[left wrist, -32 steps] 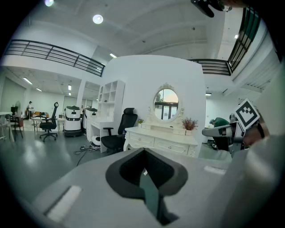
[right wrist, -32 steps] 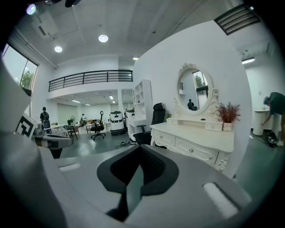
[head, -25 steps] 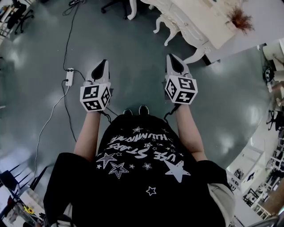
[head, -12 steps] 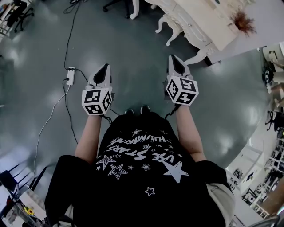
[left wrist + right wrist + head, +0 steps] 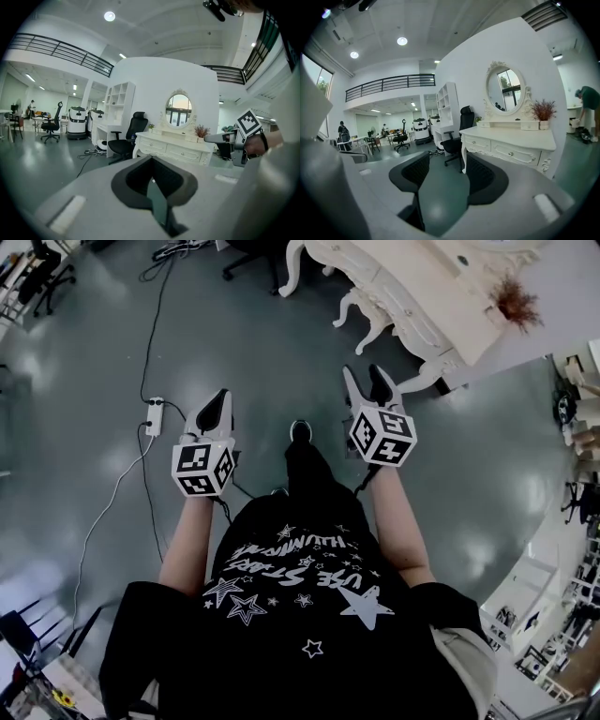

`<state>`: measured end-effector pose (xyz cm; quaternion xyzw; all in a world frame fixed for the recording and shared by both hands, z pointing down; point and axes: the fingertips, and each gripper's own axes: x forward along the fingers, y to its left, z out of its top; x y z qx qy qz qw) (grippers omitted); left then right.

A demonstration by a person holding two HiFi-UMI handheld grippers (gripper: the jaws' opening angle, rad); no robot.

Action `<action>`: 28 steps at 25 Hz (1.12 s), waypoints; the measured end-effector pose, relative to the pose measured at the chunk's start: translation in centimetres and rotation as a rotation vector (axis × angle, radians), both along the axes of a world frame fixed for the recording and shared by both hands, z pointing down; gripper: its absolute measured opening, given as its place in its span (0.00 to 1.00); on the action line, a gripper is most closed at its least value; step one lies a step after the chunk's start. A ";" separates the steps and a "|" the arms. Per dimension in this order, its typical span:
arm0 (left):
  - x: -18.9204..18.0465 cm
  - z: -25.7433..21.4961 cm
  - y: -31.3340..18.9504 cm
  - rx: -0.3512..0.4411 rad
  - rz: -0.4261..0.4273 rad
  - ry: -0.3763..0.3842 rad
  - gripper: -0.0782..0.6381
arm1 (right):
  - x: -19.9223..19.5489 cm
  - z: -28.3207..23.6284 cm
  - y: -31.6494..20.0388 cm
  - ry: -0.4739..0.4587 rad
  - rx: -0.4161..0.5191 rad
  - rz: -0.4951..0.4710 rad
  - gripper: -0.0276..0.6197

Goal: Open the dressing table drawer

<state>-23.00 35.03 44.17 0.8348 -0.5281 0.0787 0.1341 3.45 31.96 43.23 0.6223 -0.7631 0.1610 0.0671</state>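
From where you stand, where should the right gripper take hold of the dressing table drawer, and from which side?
Take the small knob at the middle of the drawer front, coming straight at that face: it is the only part standing proud of the panel. The right gripper, jaws apart, is well short of it.

Both forearms bare, stretched forward side by side, well apart. Jaws of left gripper (image 5: pixel 221 397) pressed together, gripping nothing. Jaws of right gripper (image 5: pixel 364 379) spread apart, gripping nothing. One foot (image 5: pixel 300 430) forward between the two grippers.
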 end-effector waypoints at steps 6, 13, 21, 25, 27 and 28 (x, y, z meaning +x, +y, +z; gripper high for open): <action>-0.2 0.6 -3.3 -0.009 0.008 -0.009 0.11 | -0.4 0.6 -5.2 -0.023 0.003 -0.010 0.48; 1.6 1.5 -13.5 -0.028 0.007 -0.014 0.11 | 1.1 2.5 -15.9 -0.035 -0.024 -0.025 0.47; 6.7 0.7 -30.3 -0.040 0.018 -0.018 0.11 | 6.1 2.7 -32.7 -0.055 -0.053 -0.017 0.47; 9.5 0.0 -37.3 -0.036 0.041 -0.020 0.11 | 8.8 2.1 -39.4 -0.066 -0.043 0.001 0.46; 10.9 -0.3 -40.1 -0.033 0.056 -0.026 0.11 | 9.9 2.1 -41.8 -0.071 -0.046 0.006 0.46; 11.6 -0.4 -41.2 -0.032 0.061 -0.025 0.11 | 10.4 2.3 -42.8 -0.074 -0.048 0.009 0.46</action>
